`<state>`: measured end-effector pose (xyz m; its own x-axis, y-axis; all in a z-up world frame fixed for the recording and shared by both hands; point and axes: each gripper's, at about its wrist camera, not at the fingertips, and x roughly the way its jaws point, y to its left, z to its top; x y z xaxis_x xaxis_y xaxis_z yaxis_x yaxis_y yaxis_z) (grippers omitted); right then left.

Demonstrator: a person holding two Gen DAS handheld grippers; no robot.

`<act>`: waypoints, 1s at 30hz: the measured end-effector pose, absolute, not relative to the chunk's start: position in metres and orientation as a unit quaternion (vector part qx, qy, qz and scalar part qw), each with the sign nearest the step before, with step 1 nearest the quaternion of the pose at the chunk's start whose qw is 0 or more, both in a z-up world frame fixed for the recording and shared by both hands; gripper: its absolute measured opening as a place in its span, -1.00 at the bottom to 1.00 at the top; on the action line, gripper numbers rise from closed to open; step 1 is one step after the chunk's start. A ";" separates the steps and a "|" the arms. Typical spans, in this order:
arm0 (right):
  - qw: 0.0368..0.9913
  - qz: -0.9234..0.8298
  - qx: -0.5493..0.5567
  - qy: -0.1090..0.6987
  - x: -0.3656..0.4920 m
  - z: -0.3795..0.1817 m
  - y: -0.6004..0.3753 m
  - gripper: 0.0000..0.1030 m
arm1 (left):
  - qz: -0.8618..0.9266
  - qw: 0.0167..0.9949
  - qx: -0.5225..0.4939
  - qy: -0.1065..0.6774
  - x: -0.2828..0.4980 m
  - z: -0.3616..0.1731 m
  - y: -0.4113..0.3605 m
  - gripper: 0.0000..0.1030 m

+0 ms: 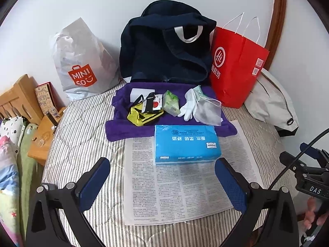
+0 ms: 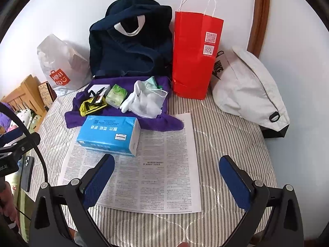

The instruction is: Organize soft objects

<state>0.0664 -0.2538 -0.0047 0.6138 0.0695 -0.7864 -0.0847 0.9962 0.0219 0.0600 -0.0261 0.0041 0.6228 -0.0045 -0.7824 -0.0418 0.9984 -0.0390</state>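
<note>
Two tongs, left tongs [image 1: 162, 183] and right tongs [image 2: 166, 183], both spread wide, empty. Blue tissue pack [image 1: 186, 144] lies on newspaper [image 1: 185, 185] on the bed, against purple towel [image 1: 123, 127]. Probably light, squashy; grip across its short sides.

Both views are bright and evenly lit by soft, diffuse light, with no harsh glare. Shadows are faint: a thin one under the blue tissue pack [image 1: 186, 143] ahead of the left tool [image 1: 162, 182]. Fisheye distortion bends the wall and bed [image 2: 226, 135] edges outward, and black vignetting fills the corners. Print on the newspaper [image 2: 148, 177] is too soft to read
</note>
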 end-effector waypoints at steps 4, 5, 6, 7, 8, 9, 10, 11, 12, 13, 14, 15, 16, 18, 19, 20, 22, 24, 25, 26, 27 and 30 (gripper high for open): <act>0.898 0.043 -0.008 0.438 0.068 -0.004 -0.253 0.95 | 0.013 0.899 -0.027 0.437 0.061 0.002 -0.027 1.00; 0.898 0.046 -0.009 0.437 0.068 -0.004 -0.253 0.95 | 0.013 0.899 -0.025 0.437 0.061 0.001 -0.028 1.00; 0.898 0.047 -0.010 0.437 0.068 -0.004 -0.253 0.95 | 0.014 0.899 -0.025 0.438 0.061 0.001 -0.028 1.00; 0.898 0.046 -0.012 0.438 0.068 -0.004 -0.253 0.95 | 0.013 0.898 -0.026 0.439 0.062 0.000 -0.028 1.00; 0.897 0.045 -0.013 0.439 0.068 -0.004 -0.252 0.95 | 0.013 0.897 -0.026 0.440 0.062 -0.001 -0.028 1.00; 0.897 0.045 -0.014 0.439 0.068 -0.004 -0.252 0.95 | 0.013 0.897 -0.027 0.441 0.063 -0.002 -0.028 1.00; 0.897 0.045 -0.014 0.439 0.068 -0.004 -0.252 0.95 | 0.014 0.897 -0.026 0.442 0.063 -0.002 -0.028 1.00; 0.898 0.044 -0.014 0.438 0.068 -0.004 -0.252 0.95 | 0.015 0.896 -0.024 0.443 0.063 -0.003 -0.029 1.00; 0.898 0.042 -0.014 0.438 0.067 -0.004 -0.252 0.95 | 0.015 0.896 -0.024 0.443 0.064 -0.003 -0.028 1.00; 0.898 0.041 -0.013 0.438 0.067 -0.004 -0.253 0.95 | 0.016 0.896 -0.024 0.443 0.064 -0.003 -0.029 1.00; 0.898 0.041 -0.013 0.439 0.067 -0.004 -0.253 0.95 | 0.017 0.896 -0.023 0.443 0.064 -0.003 -0.028 1.00; 0.898 0.039 -0.013 0.439 0.067 -0.004 -0.254 0.95 | 0.018 0.896 -0.023 0.444 0.064 -0.003 -0.028 1.00; 0.898 0.037 -0.011 0.439 0.067 -0.004 -0.254 0.95 | 0.017 0.896 -0.022 0.444 0.064 -0.003 -0.028 1.00; 0.896 0.037 -0.012 0.443 0.067 -0.005 -0.254 0.95 | 0.016 0.896 -0.021 0.444 0.063 -0.003 -0.029 1.00; 0.896 0.036 -0.012 0.443 0.067 -0.005 -0.254 0.95 | 0.016 0.896 -0.020 0.444 0.063 -0.003 -0.029 1.00; 0.896 0.037 -0.012 0.442 0.067 -0.005 -0.254 0.95 | 0.016 0.896 -0.019 0.444 0.063 -0.002 -0.029 1.00; 0.896 0.039 -0.010 0.442 0.067 -0.005 -0.254 0.95 | 0.015 0.896 -0.018 0.444 0.063 -0.002 -0.030 1.00; 0.896 0.039 -0.011 0.442 0.066 -0.006 -0.253 0.95 | 0.018 0.896 -0.019 0.444 0.063 -0.002 -0.030 1.00; 0.896 0.038 -0.012 0.442 0.066 -0.006 -0.253 0.95 | 0.018 0.896 -0.019 0.444 0.063 -0.002 -0.030 1.00; 0.896 0.038 -0.012 0.443 0.066 -0.006 -0.253 0.95 | 0.017 0.896 -0.019 0.444 0.063 -0.002 -0.030 1.00; 0.896 0.038 -0.012 0.443 0.066 -0.006 -0.254 0.95 | 0.017 0.895 -0.017 0.444 0.063 -0.002 -0.030 1.00; 0.896 0.036 -0.012 0.442 0.065 -0.005 -0.255 0.95 | 0.018 0.895 -0.015 0.445 0.062 -0.002 -0.030 1.00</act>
